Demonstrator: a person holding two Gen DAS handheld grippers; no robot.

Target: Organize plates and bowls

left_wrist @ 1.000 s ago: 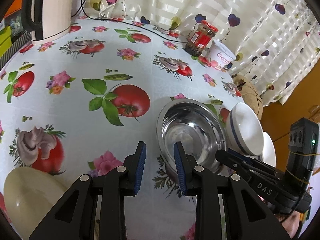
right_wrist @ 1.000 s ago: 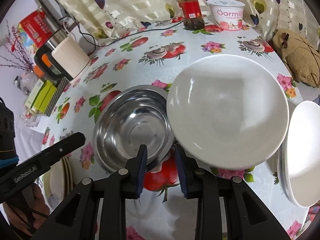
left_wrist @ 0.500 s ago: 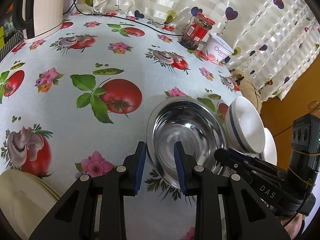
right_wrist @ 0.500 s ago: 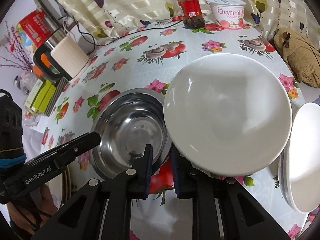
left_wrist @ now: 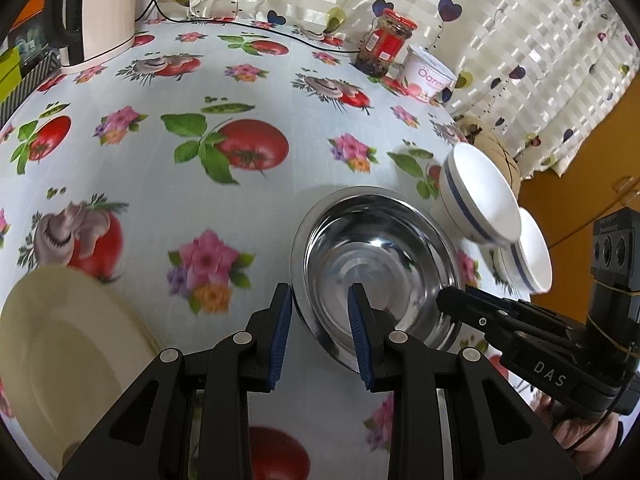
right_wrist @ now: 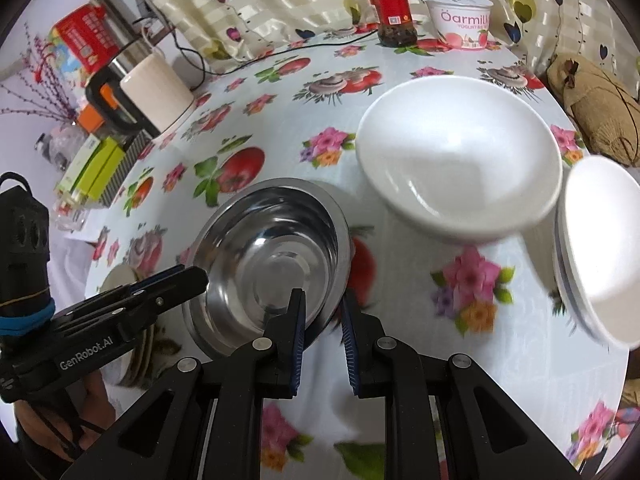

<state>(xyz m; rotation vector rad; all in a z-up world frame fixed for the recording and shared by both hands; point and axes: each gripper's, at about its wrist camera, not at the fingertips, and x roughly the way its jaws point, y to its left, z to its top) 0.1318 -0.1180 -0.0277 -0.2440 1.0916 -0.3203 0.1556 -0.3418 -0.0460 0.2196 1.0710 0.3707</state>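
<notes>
Currently my right tongs (right_wrist: 323, 322) pinch the steel bowl (right_wrist: 268, 264) rim mid-counter (right_wrist: 400, 360); left tongs (left_wrist: 320, 320) straddle its opposite rim, unclosed. White bowls (right_wrist: 460, 160) and plates (left_wrist: 60, 360) remain unsorted.

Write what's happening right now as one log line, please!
right tool: shut on steel bowl rim | left tool: open, straddling same bowl's rim | large white bowl: apart from steel bowl

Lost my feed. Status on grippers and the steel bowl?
Right hand-held gripper clamped on round steel bowl rim. Left hand-held gripper open, straddling opposite rim. White ceramic bowl close beside.
</notes>
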